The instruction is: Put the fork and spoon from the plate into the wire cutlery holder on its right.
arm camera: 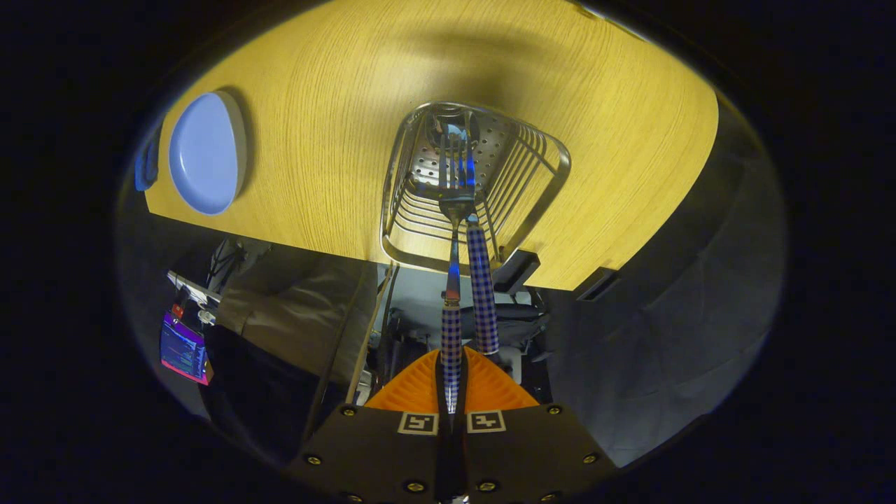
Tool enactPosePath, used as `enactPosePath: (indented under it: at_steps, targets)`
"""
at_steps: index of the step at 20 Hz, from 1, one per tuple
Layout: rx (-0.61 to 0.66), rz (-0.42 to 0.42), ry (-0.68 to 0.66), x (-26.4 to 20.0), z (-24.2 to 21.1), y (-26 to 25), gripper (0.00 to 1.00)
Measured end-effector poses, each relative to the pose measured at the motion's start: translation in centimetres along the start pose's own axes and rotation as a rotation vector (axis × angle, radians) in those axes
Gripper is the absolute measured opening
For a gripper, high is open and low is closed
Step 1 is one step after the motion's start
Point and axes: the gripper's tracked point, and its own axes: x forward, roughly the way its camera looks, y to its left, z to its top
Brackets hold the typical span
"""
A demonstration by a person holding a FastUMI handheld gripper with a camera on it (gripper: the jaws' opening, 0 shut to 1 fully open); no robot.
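The fingers [451,392] pinch a check-handled steel fork [453,280] over the wire cutlery holder [539,182]; the check-handled spoon [481,287] stands inside. The blue plate [203,154] lies bare.

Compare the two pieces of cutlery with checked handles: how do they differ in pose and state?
The fork is clamped by its handle between the fingers of the hand-held gripper, tines hanging over the wire holder; the other piece is free of the fingers. That piece already stands in the holder, leaning on its rim; the fork is not released. Both share blue-and-white checked handles.
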Motion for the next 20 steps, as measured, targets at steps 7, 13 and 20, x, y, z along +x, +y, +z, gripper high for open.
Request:
enactPosePath:
  at_steps: [7, 13, 20]
  targets:
    - [0.006, -0.017, 0.044, -0.4, 2.3, 0.1, 0.01]
    - [-0.01, -0.052, 0.024, -0.3, 2.9, -0.4, 0.05]
    - [-0.028, -0.062, -0.049, -0.7, 3.1, -0.5, 0.28]
